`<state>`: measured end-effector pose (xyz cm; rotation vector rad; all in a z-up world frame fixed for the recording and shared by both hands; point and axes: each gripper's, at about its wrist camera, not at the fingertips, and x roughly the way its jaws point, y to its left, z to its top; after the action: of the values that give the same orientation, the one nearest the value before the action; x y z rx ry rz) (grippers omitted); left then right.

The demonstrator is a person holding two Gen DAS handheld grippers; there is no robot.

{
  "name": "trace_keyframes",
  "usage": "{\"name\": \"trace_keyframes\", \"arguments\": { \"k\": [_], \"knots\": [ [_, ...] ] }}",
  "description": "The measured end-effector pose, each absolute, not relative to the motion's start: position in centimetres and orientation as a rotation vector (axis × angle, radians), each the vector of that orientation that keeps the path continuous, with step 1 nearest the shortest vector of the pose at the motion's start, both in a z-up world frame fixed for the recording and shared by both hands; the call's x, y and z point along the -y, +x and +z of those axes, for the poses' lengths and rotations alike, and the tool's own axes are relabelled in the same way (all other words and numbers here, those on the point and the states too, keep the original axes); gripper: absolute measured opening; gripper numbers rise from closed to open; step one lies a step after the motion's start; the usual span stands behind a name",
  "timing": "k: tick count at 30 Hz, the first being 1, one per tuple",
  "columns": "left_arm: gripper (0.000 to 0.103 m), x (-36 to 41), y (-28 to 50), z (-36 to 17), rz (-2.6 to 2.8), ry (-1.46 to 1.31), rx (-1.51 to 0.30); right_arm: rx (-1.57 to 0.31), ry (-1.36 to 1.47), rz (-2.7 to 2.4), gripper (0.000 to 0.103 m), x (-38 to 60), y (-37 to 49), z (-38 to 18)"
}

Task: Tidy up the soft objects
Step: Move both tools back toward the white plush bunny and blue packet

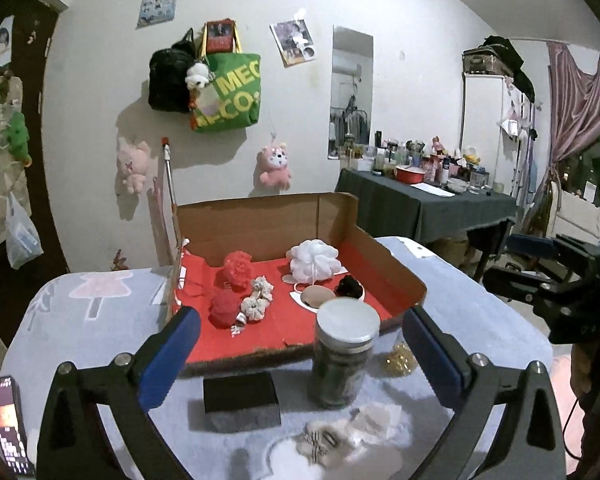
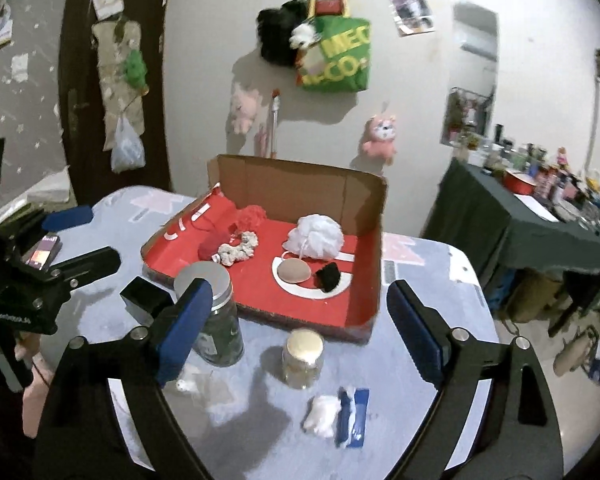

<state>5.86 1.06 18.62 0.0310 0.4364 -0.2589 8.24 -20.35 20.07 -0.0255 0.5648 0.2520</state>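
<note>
A cardboard box with a red floor holds a white bath pouf, red poufs, cream scrunchies, a beige sponge and a black scrunchie. My left gripper is open above a white bow hair piece on the table. My right gripper is open above a white soft pad and a blue packet.
A tall dark jar with a silver lid stands before the box. A small gold-lidded jar, a black block and a phone lie on the blue tablecloth. A cluttered dark table stands at the right.
</note>
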Motion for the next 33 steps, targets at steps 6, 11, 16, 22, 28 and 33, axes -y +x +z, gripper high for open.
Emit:
{"name": "trace_keyframes", "arguments": {
  "k": [6, 11, 16, 22, 28, 33],
  "knots": [
    [0.103, -1.0, 4.0, 15.9, -0.266, 0.001, -0.458, -0.542, 0.010, 0.193, 0.092, 20.6, 5.7, 17.3],
    [0.103, -0.8, 3.3, 12.9, -0.256, -0.004, -0.493, -0.560, 0.051, 0.175, 0.092, 20.7, 4.4, 13.9],
    [0.103, -0.3, 3.5, 8.9, -0.238, 0.007, -0.560, -0.590, 0.042, 0.142, 0.092, 20.4, 3.8, 10.4],
    [0.103, -0.2, 4.4, 5.5, -0.243, -0.022, -0.651, -0.649, 0.071, 0.116, 0.092, 21.2, 4.2, 7.2],
    [0.103, -0.1, 5.3, 4.3, -0.229, -0.006, -0.704, -0.685, 0.099, 0.086, 0.092, 23.0, 4.8, 5.8],
    [0.103, 0.0, 6.3, 3.8, -0.220, 0.010, -0.758, -0.709, 0.082, 0.035, 0.092, 25.1, 5.5, 5.6]
  ]
}}
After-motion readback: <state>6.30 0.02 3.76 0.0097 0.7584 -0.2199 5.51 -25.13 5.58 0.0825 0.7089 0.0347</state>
